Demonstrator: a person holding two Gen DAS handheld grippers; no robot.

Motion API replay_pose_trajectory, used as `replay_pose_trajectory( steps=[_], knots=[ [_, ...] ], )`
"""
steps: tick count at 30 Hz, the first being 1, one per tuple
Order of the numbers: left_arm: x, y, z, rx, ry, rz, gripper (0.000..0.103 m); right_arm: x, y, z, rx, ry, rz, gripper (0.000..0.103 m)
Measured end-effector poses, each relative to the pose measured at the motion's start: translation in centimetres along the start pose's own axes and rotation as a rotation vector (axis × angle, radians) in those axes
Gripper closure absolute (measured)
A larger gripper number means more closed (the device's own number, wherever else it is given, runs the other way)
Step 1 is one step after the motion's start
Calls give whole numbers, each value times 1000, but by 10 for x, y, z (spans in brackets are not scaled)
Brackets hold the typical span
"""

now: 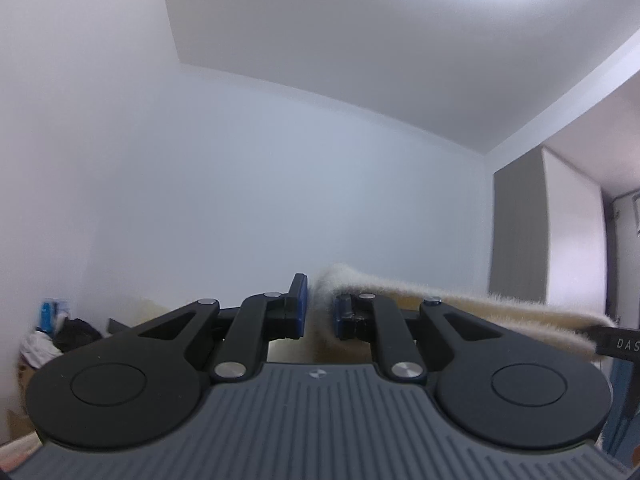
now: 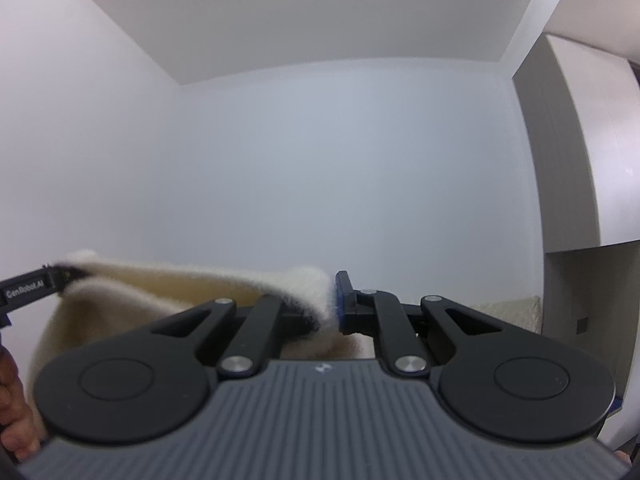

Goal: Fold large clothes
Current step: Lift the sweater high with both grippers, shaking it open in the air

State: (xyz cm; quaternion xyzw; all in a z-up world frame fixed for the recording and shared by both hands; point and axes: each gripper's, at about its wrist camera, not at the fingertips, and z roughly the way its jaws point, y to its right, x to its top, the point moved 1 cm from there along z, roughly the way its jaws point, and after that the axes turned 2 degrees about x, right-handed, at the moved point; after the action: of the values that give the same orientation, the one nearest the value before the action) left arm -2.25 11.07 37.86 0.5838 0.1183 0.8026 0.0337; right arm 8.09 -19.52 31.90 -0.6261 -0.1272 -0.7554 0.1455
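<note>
Right by the camera, your left hand-held gripper [image 1: 318, 308] is pinching the top edge of a fluffy cream garment [image 1: 460, 308]. You can see the fuzzy cloth squeezed between its blue pads. Your right hand-held gripper [image 2: 330, 304] is pinching the same garment [image 2: 180, 284] too, with its pads pressed almost fully together on the cloth.

Between your two hands the fuzzy edge is stretching across, up in the air, and sagging a little in the middle. Below that the cloth is hanging down out of sight, so you cannot tell how far it reaches or what lies under it.

Farther off are a plain white wall [image 2: 320, 160] and a tall grey cupboard [image 2: 580, 140].

You seem to be holding the garment up to shake it straight. Next, you will probably need to keep both pinches tight, pull the edge flat, and lower it down smooth for folding.
</note>
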Motion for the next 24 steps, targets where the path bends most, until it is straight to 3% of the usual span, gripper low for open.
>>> replay_pose_trajectory(
  steps=[3,8,13,17,23,24],
  knots=[
    [-14,-26,19,19,-50,-16,88,-9,-12,32,17,-67,-3,92],
    [-68,-73,75,58,-162,-20,88,-61,-13,107,32,-179,35,92],
    [-143,-132,175,116,-315,-54,88,-135,-7,217,17,-302,56,92],
    [-233,-183,272,156,-404,-69,88,-202,-4,317,-20,-375,49,92],
    [-407,-252,419,197,-544,-94,87,-329,19,460,-65,-486,89,92],
    [-437,-259,443,206,-571,-96,87,-351,7,462,-71,-502,89,92]
  ],
)
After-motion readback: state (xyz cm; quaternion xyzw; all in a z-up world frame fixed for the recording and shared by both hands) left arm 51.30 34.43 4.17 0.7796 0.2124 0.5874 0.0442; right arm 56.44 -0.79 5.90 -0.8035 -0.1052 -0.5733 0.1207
